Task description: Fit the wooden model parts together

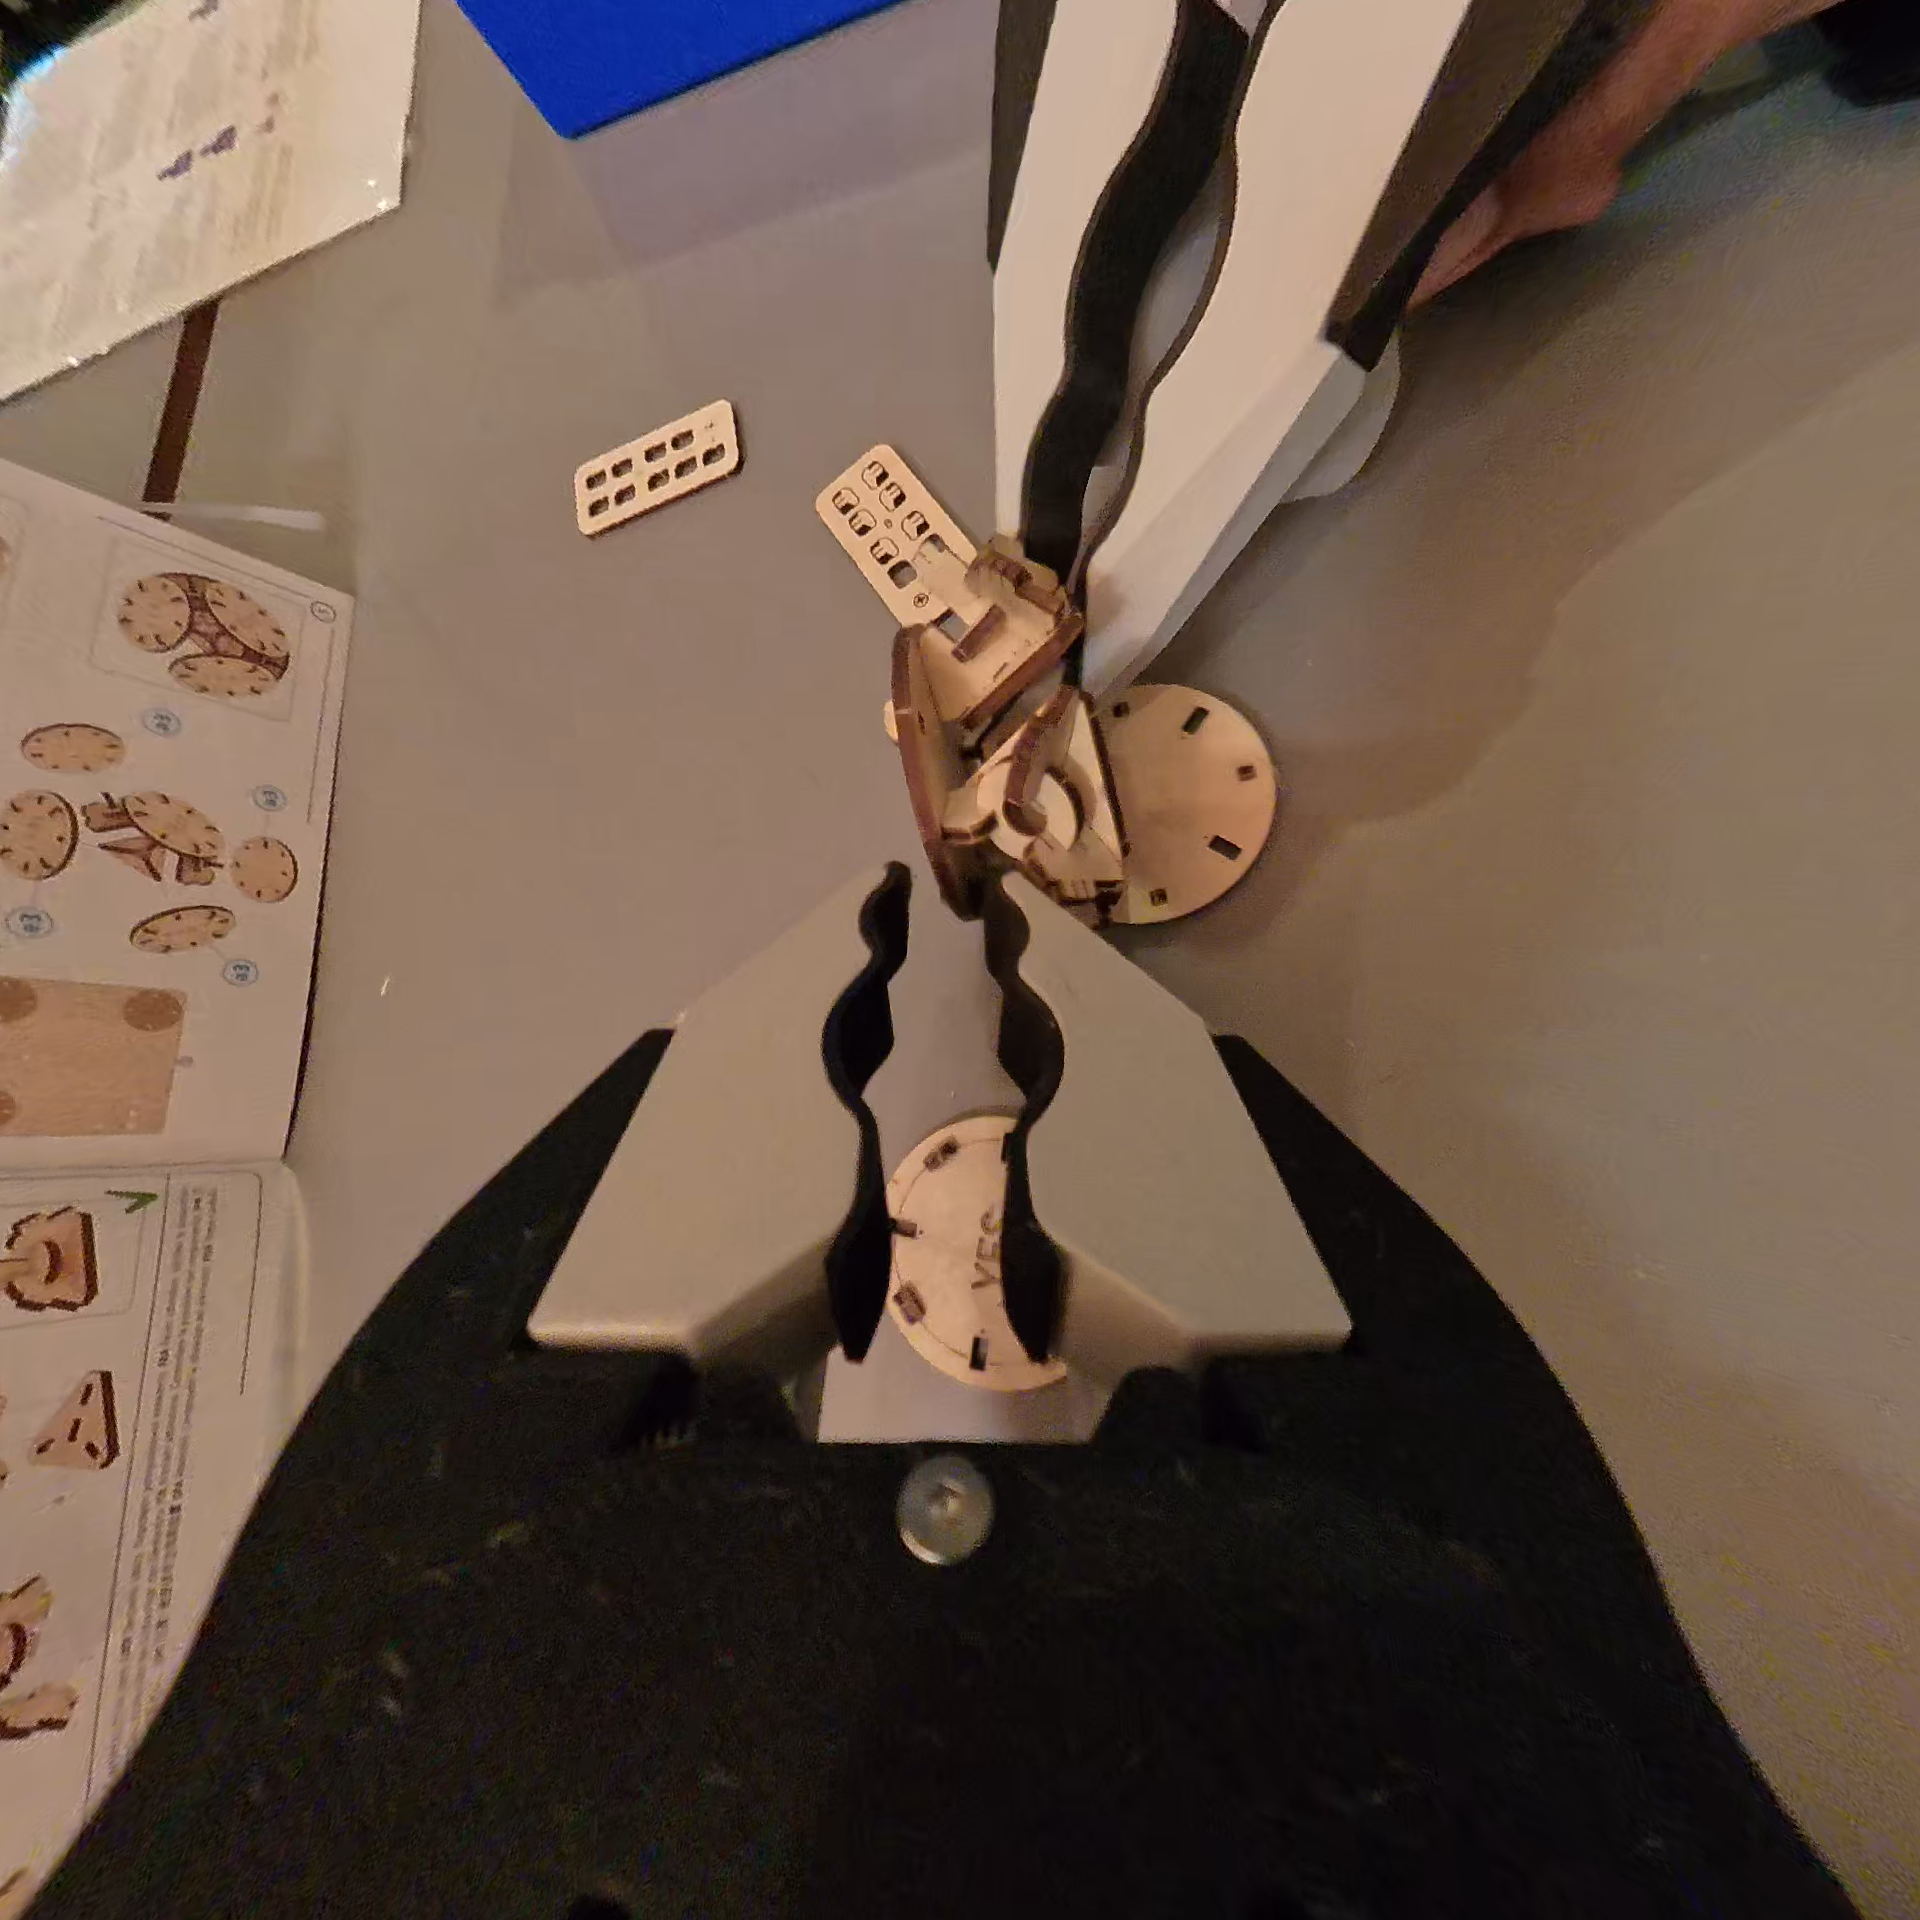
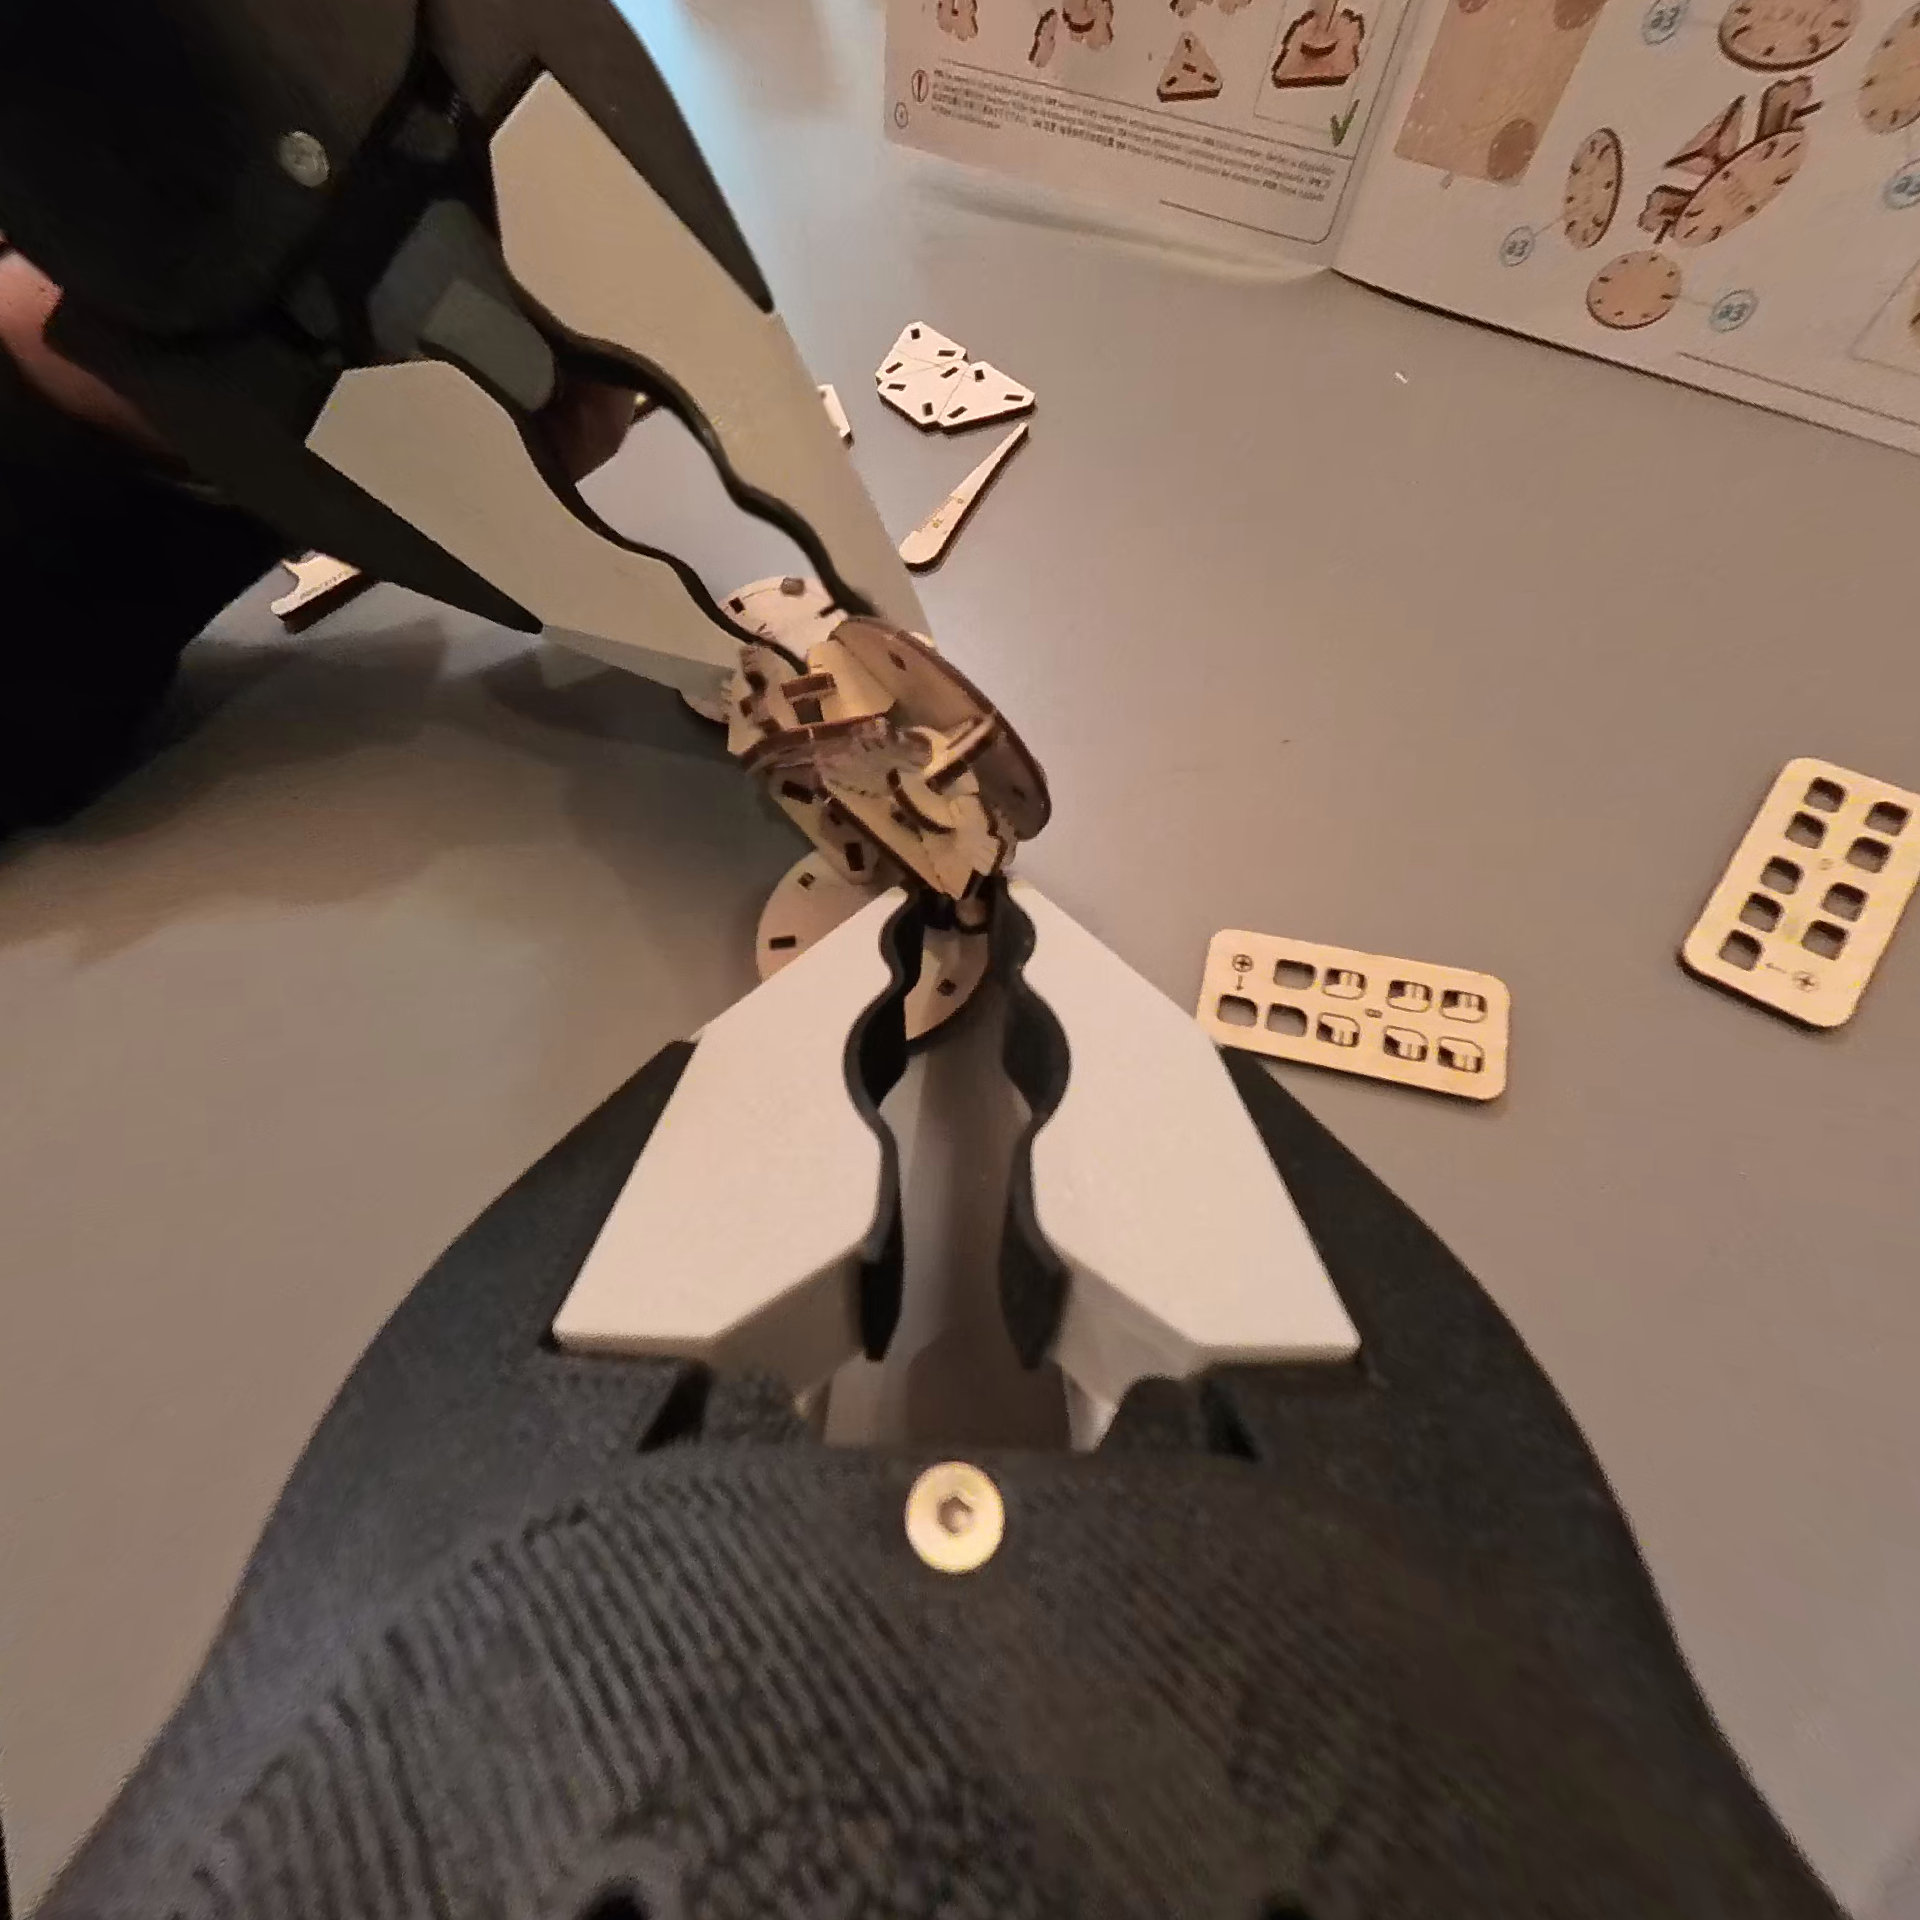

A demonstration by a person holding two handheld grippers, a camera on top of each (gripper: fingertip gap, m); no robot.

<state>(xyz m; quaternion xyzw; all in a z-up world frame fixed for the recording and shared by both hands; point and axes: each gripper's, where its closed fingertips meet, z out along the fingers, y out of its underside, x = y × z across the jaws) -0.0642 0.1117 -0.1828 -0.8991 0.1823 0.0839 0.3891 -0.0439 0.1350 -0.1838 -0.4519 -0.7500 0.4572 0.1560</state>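
While the wooden assembly (image 1: 997,748) is held tilted above the grey table (image 1: 623,831), over a loose disc (image 1: 1195,800), it is pinched at one end by the nearly closed right gripper (image 2: 956,904). The left gripper (image 1: 948,883) is set narrowly about its disc rim; whether both pads press cannot be told. It is judged light, stiff, thin plywood with brittle tabs, best taken by flat disc edges.

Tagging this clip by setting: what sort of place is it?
Probably a hobby or assembly tabletop: a grey table with an open illustrated instruction booklet, loose laser-cut wooden punch-out sheets, and a part-built wooden model held between the two grippers.
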